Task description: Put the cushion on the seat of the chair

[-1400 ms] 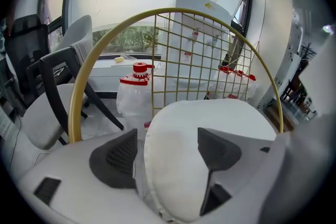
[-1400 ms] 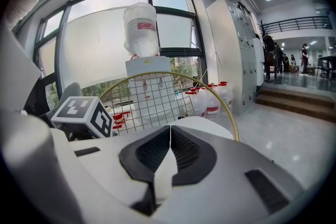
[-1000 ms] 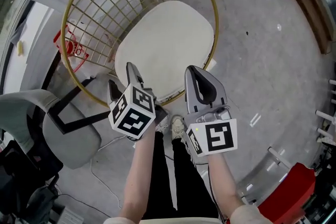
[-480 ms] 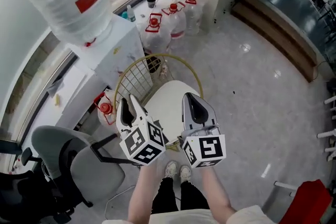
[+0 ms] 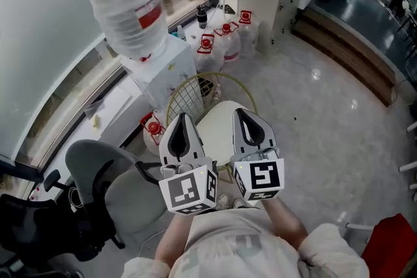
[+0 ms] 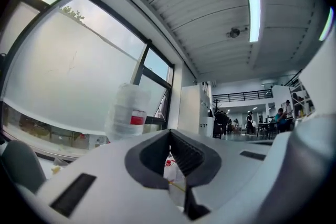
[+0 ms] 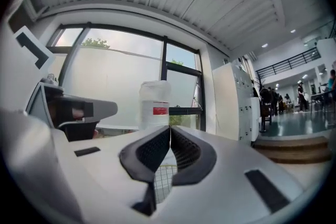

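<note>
- Cushion, cream, rounded and padded: flat on the seat of the round gold wire chair, below and just beyond both grippers, touched by neither.
- Left gripper: jaws together, just been closing, nothing between them.
- Right gripper: jaws together too, empty; just beside the left one, pointing roughly level.
- Judged done or nearly so; nothing left to carry.
- Risk from here: catching the wire rim or backrest with a lowered gripper, which would nudge the loose pad off-centre or over the front edge.
- Second risk: bumping the grey office chair, below and to the left of the left gripper, when stepping away.
- Beyond the grippers: boxy white water dispenser topped by a large clear plastic bottle, then clear water jugs with red caps.
- Underfoot: pale grey polished stone floor, glossy, possibly slippery.
- Farthest off: tall windows to the left, an open hall to the right.
</note>
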Action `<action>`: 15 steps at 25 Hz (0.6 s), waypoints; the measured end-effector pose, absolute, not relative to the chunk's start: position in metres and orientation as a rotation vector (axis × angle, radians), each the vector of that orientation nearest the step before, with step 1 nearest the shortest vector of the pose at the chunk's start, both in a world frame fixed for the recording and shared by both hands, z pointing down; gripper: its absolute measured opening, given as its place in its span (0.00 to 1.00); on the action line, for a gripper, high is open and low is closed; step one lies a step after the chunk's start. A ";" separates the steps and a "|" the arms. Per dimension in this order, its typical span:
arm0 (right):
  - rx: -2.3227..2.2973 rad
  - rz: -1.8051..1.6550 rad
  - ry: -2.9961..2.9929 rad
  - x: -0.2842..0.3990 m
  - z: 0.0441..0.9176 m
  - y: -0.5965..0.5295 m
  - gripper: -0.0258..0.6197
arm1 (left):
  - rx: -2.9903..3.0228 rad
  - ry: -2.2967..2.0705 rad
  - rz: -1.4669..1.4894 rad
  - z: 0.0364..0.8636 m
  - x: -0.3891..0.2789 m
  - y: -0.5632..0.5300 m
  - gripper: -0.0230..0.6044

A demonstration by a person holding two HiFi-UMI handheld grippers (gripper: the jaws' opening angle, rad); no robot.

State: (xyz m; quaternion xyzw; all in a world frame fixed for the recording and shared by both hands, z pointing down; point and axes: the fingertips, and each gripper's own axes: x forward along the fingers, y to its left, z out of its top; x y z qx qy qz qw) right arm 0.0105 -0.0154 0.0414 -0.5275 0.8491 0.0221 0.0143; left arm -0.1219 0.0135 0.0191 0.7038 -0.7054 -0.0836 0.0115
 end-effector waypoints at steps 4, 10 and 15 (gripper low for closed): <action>-1.616 0.078 2.659 0.011 0.042 0.017 0.07 | 2.180 -2.200 -0.283 0.020 -0.122 0.031 0.06; -1.623 0.070 2.680 0.017 0.046 0.035 0.07 | 2.173 -2.215 -0.236 0.030 -0.119 0.044 0.06; -1.648 0.070 2.654 0.028 0.044 0.036 0.07 | 2.220 -2.195 -0.214 0.028 -0.105 0.047 0.06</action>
